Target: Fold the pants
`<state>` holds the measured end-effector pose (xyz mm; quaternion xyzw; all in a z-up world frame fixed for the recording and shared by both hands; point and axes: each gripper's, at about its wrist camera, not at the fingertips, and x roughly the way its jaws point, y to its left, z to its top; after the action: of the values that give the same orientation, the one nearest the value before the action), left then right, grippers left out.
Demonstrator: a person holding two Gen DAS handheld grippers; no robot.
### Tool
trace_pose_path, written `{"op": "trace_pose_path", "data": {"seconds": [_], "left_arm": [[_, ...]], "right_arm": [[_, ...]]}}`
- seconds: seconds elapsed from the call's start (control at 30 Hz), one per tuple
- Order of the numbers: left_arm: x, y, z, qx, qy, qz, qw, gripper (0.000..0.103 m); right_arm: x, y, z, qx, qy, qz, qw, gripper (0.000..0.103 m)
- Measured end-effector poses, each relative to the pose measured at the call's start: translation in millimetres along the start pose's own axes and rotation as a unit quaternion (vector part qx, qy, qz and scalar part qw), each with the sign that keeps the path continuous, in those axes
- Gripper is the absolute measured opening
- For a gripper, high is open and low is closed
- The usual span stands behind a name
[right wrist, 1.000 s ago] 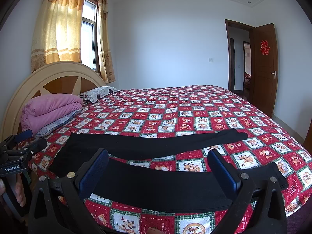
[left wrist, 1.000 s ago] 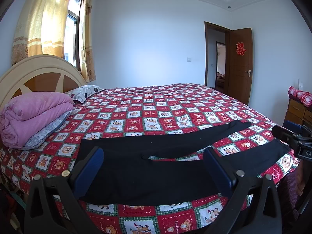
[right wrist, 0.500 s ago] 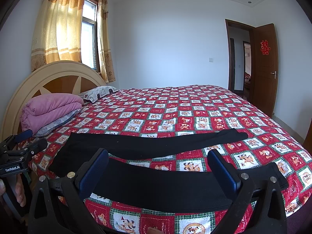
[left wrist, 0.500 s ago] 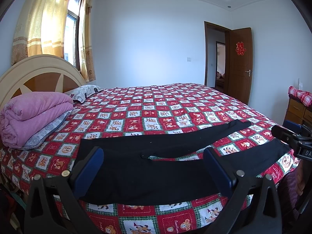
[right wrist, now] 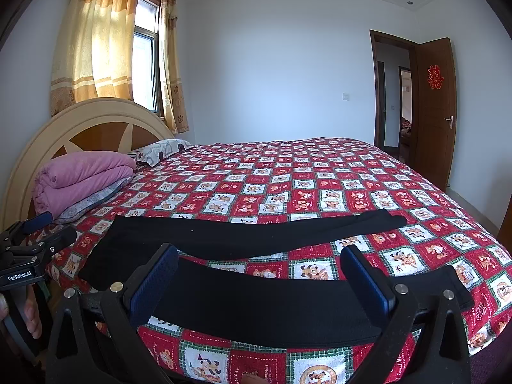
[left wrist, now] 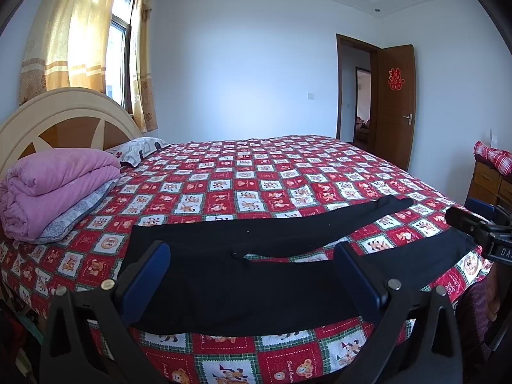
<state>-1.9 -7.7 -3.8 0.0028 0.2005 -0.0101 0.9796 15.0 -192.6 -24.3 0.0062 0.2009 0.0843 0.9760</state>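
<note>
Through your left wrist camera, your left gripper [left wrist: 251, 275] gapes wide, empty, above the smooth black fabric pants [left wrist: 256, 275] spread flat on the red checked cartoon-print bedspread [left wrist: 256, 172]. Through your right wrist camera, your right gripper [right wrist: 260, 276] hovers equally spread, holding nothing, over the nearer leg.

The pants [left wrist: 230, 275] are plain black. The bedspread [left wrist: 256, 172] is a red and white check with cartoon animals. A folded quilt [left wrist: 54, 185] is pink; the pillow [left wrist: 140, 148] is white with dark shapes. The curtains [right wrist: 96, 48] are yellow with pale bands. The door [right wrist: 436, 108] is dark brown with a red emblem [right wrist: 435, 77].
</note>
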Motion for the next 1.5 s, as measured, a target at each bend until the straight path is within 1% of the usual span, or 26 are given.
{"op": "trace_pose_path", "data": {"seconds": [0.2, 0.47, 0.5, 0.57, 0.63, 0.7, 0.73, 0.77, 0.83, 0.87, 0.93, 1.0, 1.07, 1.1, 1.13, 1.17, 1.23, 1.27, 1.33, 1.4, 1.43, 1.47, 1.5], "left_arm": [[8.0, -1.6, -9.5, -0.002, 0.007, -0.002, 1.0, 0.103], [19.8, 1.8, -13.9, -0.003, 0.02, -0.002, 0.9998, 0.103], [23.9, 4.0, -16.0, 0.0, 0.02, 0.003, 0.9998, 0.103], [37.9, 15.0, -19.4, 0.005, 0.03, 0.027, 0.9992, 0.103], [50.4, 31.3, -21.4, 0.001, 0.035, 0.05, 0.9981, 0.103], [67.1, 58.2, -24.7, -0.005, 0.038, 0.087, 0.9955, 0.103], [75.8, 71.3, -26.1, -0.008, 0.044, 0.103, 0.9937, 0.103], [90.0, 92.6, -27.0, -0.019, 0.06, 0.116, 0.9912, 0.103], [112.1, 128.1, -28.3, -0.043, 0.079, 0.131, 0.9873, 0.103], [120.6, 139.4, -29.0, -0.05, 0.086, 0.135, 0.9858, 0.103], [151.0, 176.6, -31.7, -0.075, 0.116, 0.142, 0.9802, 0.103], [170.8, 199.0, -32.4, -0.093, 0.127, 0.137, 0.9781, 0.102], [194.2, 214.8, -30.6, -0.086, 0.134, 0.134, 0.9781, 0.097], [205.2, 220.0, -30.0, -0.081, 0.14, 0.134, 0.9778, 0.096], [219.3, 226.5, -28.9, -0.08, 0.148, 0.131, 0.977, 0.094], [231.9, 232.3, -27.5, -0.079, 0.155, 0.129, 0.9762, 0.086], [255.7, 239.8, -25.1, -0.071, 0.174, 0.119, 0.9749, 0.082], [271.7, 244.8, -24.4, -0.068, 0.185, 0.116, 0.9737, 0.077], [290.8, 251.8, -23.7, -0.07, 0.196, 0.102, 0.9728, 0.068], [312.1, 257.7, -24.9, -0.074, 0.214, 0.093, 0.9696, 0.067], [318.1, 260.2, -26.0, -0.078, 0.221, 0.084, 0.9685, 0.064], [324.0, 261.2, -28.3, -0.085, 0.23, 0.072, 0.9669, 0.052], [328.9, 261.7, -31.1, -0.092, 0.238, 0.052, 0.9655, 0.043]], "right_arm": [[4.5, -0.1, -2.3, -0.002, 0.006, -0.001, 1.0, 0.102], [11.9, 2.7, -5.2, -0.005, 0.017, -0.004, 1.0, 0.102], [13.2, 2.7, -5.5, -0.006, 0.019, -0.005, 1.0, 0.102], [16.1, 1.7, -6.5, -0.008, 0.021, -0.006, 1.0, 0.102], [22.1, -2.3, -8.6, -0.009, 0.025, -0.013, 1.0, 0.102], [30.9, -8.1, -11.8, -0.005, 0.035, -0.016, 0.999, 0.102], [37.7, -12.9, -15.1, 0.001, 0.044, -0.016, 0.999, 0.102], [45.0, -17.7, -19.2, 0.009, 0.054, -0.016, 0.998, 0.102], [58.7, -24.9, -28.9, 0.022, 0.074, -0.019, 0.997, 0.102], [66.9, -28.9, -35.3, 0.028, 0.086, -0.02, 0.996, 0.102], [82.2, -34.9, -48.2, 0.035, 0.105, -0.026, 0.994, 0.102], [94.3, -37.5, -57.6, 0.034, 0.119, -0.031, 0.992, 0.102], [103.6, -40.1, -67.5, 0.028, 0.127, -0.039, 0.991, 0.102], [105.7, -40.9, -70.3, 0.024, 0.127, -0.043, 0.991, 0.102], [108.4, -42.2, -73.3, 0.021, 0.127, -0.048, 0.991, 0.102], [111.0, -44.4, -76.4, 0.019, 0.127, -0.052, 0.99, 0.102], [116.1, -48.5, -79.5, 0.018, 0.13, -0.058, 0.99, 0.102], [119.4, -52.0, -80.4, 0.019, 0.134, -0.06, 0.989, 0.102], [125.7, -57.4, -79.9, 0.022, 0.141, -0.064, 0.988, 0.102], [134.2, -64.1, -78.0, 0.02, 0.151, -0.069, 0.986, 0.102], [138.9, -68.3, -75.6, 0.016, 0.154, -0.074, 0.985, 0.102], [142.3, -71.6, -73.4, 0.012, 0.155, -0.078, 0.985, 0.102], [147.6, -77.0, -69.6, 0.008, 0.157, -0.08, 0.984, 0.102]]}}
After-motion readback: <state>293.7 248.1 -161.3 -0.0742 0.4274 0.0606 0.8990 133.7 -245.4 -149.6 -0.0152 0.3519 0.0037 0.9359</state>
